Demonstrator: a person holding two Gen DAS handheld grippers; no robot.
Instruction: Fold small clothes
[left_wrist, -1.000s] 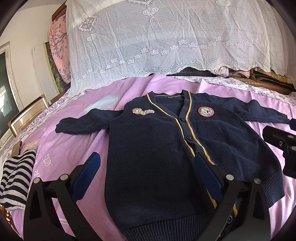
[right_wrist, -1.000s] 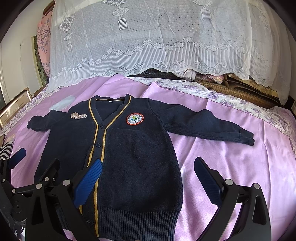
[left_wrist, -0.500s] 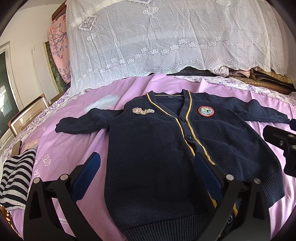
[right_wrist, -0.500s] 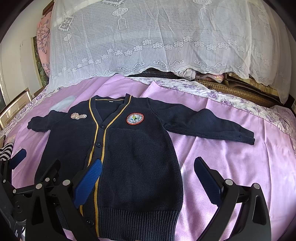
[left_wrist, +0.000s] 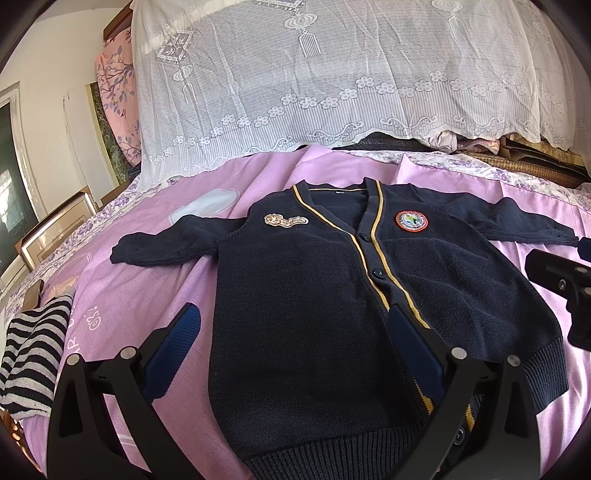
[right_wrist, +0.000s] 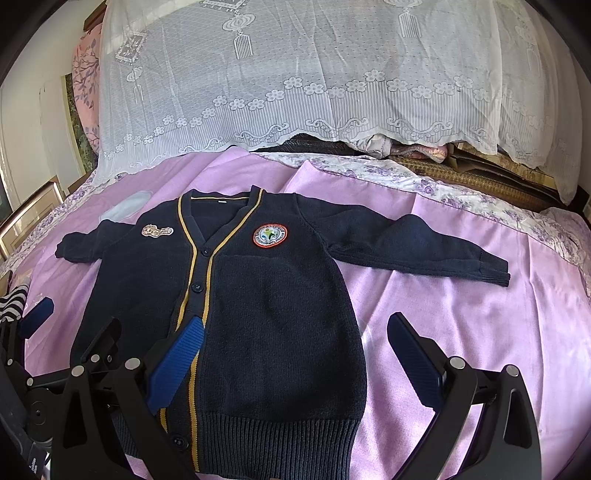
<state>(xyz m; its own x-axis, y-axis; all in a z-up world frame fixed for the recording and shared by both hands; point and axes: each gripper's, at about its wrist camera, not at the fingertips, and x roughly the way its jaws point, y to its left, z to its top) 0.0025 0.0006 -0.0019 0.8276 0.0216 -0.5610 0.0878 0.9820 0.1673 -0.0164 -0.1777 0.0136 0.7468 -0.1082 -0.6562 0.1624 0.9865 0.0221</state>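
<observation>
Lying flat and buttoned on the bed (right_wrist: 424, 321), the cardigan (right_wrist: 266, 302) sat below the left tool (left_wrist: 295, 354) and right tool (right_wrist: 295, 354), both gaping and empty; a shallow pinch could drag the knit and skew any fold.

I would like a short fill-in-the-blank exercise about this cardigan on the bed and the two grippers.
1. The navy cardigan lies flat with both sleeves spread ____.
2. Its front edge has a ____ stripe.
3. The left gripper and the right gripper are both ____.
4. The bedsheet under it is ____.

Missing words: out; yellow; open; purple
</observation>
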